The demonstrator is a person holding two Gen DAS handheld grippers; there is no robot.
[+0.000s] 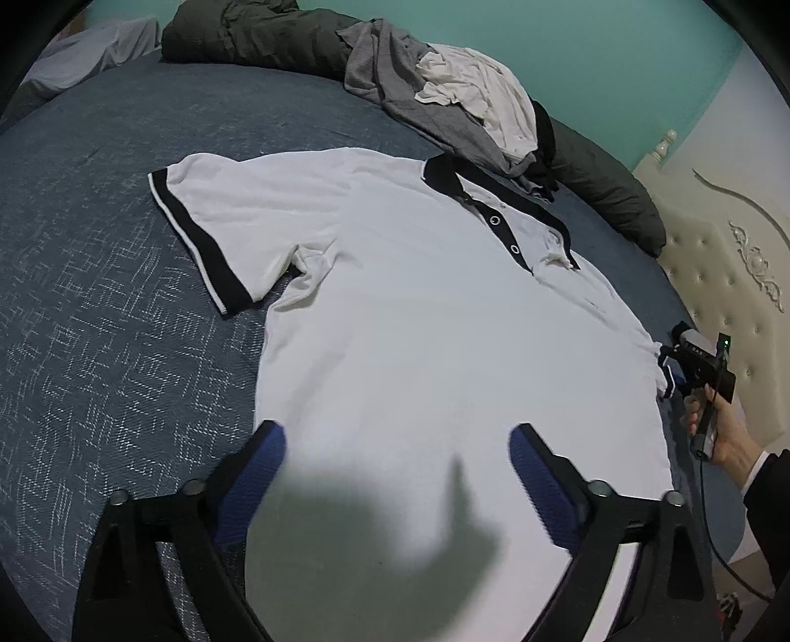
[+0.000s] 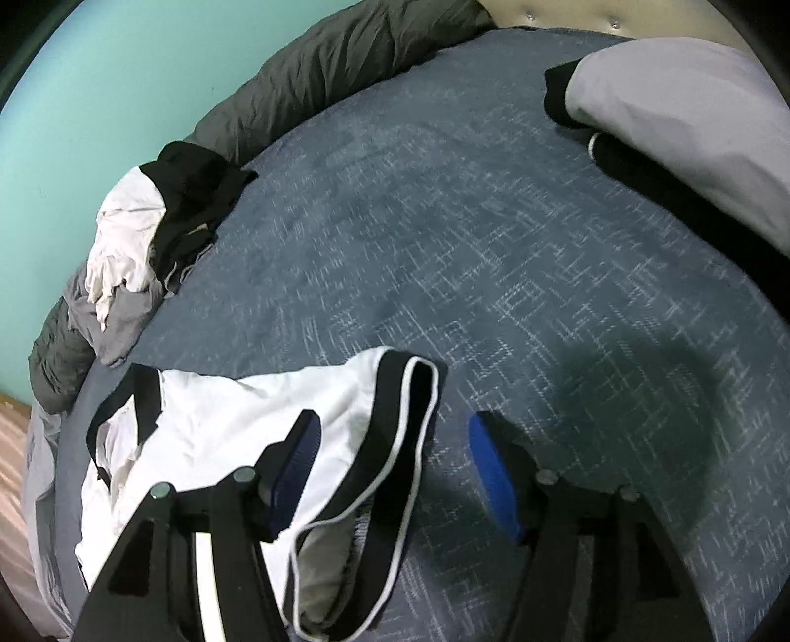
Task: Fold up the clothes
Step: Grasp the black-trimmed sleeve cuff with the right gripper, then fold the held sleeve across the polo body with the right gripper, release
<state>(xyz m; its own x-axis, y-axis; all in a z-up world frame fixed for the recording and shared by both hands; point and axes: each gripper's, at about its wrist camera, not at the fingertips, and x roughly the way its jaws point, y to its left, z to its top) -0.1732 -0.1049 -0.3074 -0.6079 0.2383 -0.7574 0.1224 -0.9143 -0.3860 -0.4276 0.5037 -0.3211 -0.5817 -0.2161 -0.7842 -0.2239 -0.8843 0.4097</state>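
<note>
A white polo shirt (image 1: pixel 419 296) with a black collar and black sleeve bands lies spread flat, front up, on the blue bedspread (image 1: pixel 98 296). My left gripper (image 1: pixel 400 444) hovers open over the shirt's lower body, its blue pads wide apart with nothing gripped. At the shirt's right edge a hand (image 1: pixel 726 434) holds my right gripper (image 1: pixel 665 370) beside the sleeve. In the right wrist view the right gripper (image 2: pixel 395 464) stands open. The loose black-banded sleeve cuff (image 2: pixel 395 420) lies between and under its fingers, and the pads do not press on it.
A heap of grey, white and black clothes (image 1: pixel 444 99) sits at the far edge of the bed, also seen as the clothes heap (image 2: pixel 133 237). A dark green quilt (image 1: pixel 256 34) runs along the teal wall. A cream tufted headboard (image 1: pixel 716 257) and a grey pillow (image 2: pixel 691 113) lie beyond.
</note>
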